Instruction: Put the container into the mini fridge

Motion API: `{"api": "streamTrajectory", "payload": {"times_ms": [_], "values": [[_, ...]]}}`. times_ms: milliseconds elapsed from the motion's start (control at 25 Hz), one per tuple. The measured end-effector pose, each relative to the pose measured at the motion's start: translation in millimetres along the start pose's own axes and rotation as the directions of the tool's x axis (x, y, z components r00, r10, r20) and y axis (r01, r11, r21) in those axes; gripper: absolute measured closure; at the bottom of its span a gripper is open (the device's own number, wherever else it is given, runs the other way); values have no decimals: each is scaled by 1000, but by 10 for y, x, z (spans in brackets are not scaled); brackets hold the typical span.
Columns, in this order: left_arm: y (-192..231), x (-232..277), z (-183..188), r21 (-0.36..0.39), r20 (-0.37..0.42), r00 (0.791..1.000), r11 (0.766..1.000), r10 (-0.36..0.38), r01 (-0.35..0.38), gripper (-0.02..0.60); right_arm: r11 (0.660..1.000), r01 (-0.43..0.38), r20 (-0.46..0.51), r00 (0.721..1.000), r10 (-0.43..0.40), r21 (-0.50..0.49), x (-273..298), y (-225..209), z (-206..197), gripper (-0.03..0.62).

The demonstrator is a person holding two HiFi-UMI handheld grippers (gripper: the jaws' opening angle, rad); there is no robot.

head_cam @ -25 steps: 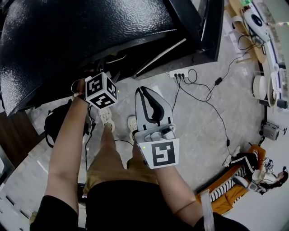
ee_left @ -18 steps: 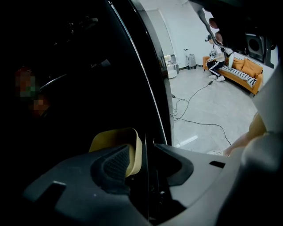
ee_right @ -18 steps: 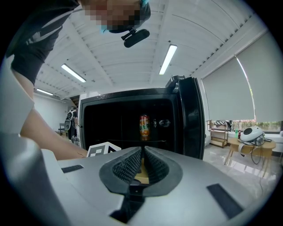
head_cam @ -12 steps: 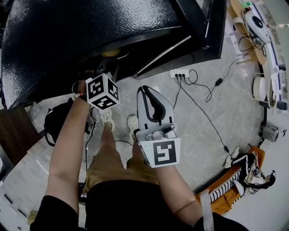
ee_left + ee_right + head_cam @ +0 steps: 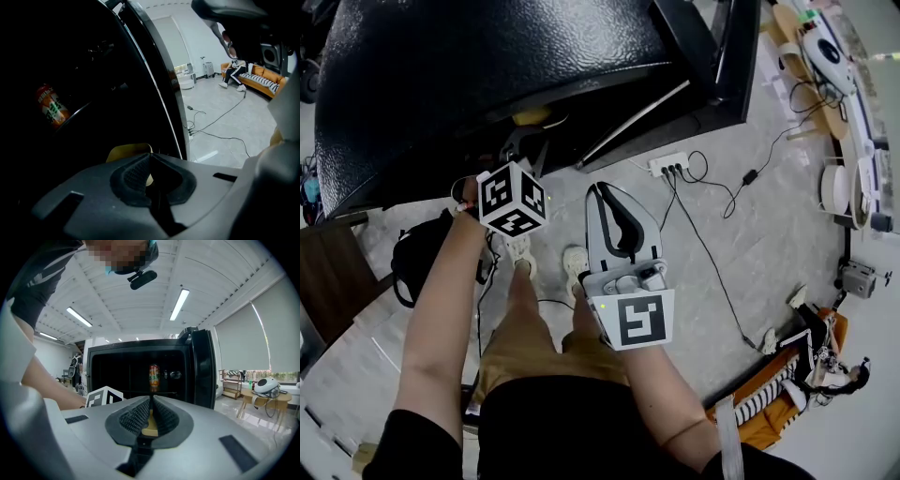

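The black mini fridge (image 5: pixel 487 66) stands open in front of me, with its door (image 5: pixel 736 56) swung out to the right. A yellow container (image 5: pixel 532 116) lies inside at the mouth, and it shows just beyond the left jaws as the yellow container (image 5: pixel 126 151). My left gripper (image 5: pixel 523 142) reaches into the opening. Its jaws have just been closing and now meet with nothing between them, as the left gripper (image 5: pixel 150 157) shows. My right gripper (image 5: pixel 612 187) hangs outside the fridge, shut and empty. It faces the open fridge (image 5: pixel 140 371) and the container (image 5: pixel 151 426).
An orange drink can (image 5: pixel 153 377) stands on a shelf inside. On the floor lie a white power strip (image 5: pixel 668 164) with black cables, a black bag (image 5: pixel 422 253) and an orange sofa (image 5: pixel 773 398). Wooden furniture (image 5: pixel 328 281) stands at the left.
The yellow container has come into sight at the fridge's mouth, just past the left gripper. The right gripper has kept its place.
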State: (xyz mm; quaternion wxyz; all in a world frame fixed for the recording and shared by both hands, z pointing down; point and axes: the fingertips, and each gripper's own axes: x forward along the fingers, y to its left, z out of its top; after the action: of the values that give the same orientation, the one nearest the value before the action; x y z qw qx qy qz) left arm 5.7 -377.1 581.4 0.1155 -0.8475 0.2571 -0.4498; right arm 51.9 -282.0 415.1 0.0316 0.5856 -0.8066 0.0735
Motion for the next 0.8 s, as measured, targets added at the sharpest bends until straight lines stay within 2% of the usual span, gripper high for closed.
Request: {"api": "streamTrajectory", "payload": {"times_ms": [200,520,680,800], "values": [[2,-245,115,-14,15,999,999,36,-36,560,1000,-14,30,999,14,-23,-55,46,164,548],[-30,-790,387,-94,63,993,991,97,-91,560,998,-43,61,997,47,-52,-215,105,449,548],[-2,-1099,581,-141,139,977,980,159,-140,560,991,-74,56,995,81,-115,-341,124,521,548],[57,-1359,691,-180,162,964,966,213,-183,560,983,-97,48,993,105,-157,-418,137,593,548]]}}
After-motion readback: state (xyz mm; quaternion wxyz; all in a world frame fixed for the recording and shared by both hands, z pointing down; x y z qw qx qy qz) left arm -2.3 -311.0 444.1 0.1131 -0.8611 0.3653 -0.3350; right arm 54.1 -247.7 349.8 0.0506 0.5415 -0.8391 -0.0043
